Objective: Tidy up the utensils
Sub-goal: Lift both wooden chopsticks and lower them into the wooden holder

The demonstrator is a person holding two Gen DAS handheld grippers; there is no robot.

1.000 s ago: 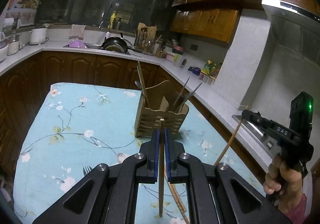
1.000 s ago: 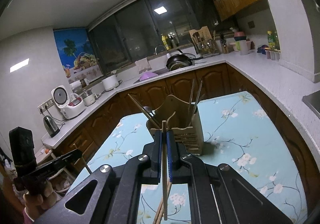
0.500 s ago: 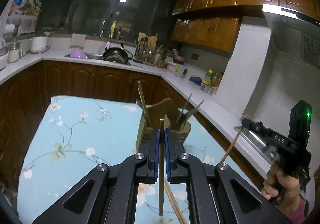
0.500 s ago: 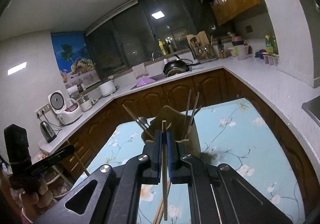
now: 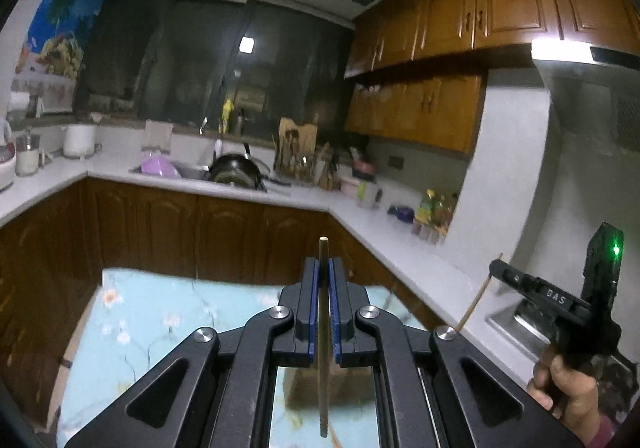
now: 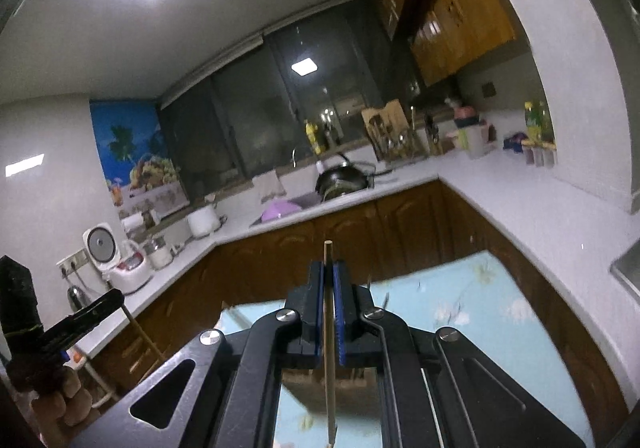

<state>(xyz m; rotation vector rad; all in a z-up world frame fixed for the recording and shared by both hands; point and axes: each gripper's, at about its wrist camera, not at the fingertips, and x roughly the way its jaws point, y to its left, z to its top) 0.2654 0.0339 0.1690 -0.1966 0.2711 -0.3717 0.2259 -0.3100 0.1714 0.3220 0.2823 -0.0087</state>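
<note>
Chopsticks are the matter in hand: the left gripper (image 5: 324, 276) is clamped on one chopstick (image 5: 323, 332), which stands upright between its blue pads with the tip poking above them, and the right gripper (image 6: 329, 280) is pinched on a second chopstick (image 6: 329, 352) in the same way. Each tool shows in the other's view too, a stick hanging slantwise below its claw. The wooden utensil holder (image 5: 316, 386) sits just below and behind the fingers, blurred and mostly hidden by the black frame, so its compartments cannot be made out. To do this step well, I judge that each stick should be carried over the holder, tipped so its lower end points down into a free slot, and released only once that end is inside the wall; the two hands should go one at a time, lest the sticks cross. The holder stands on a table (image 5: 168, 312) under a pale blue flowered cloth. Round it runs a white counter (image 6: 532, 207) over brown cabinets, with a pan (image 5: 236, 169) at the far sink, dark windows behind, and a rice cooker (image 6: 114, 260) far left.
</note>
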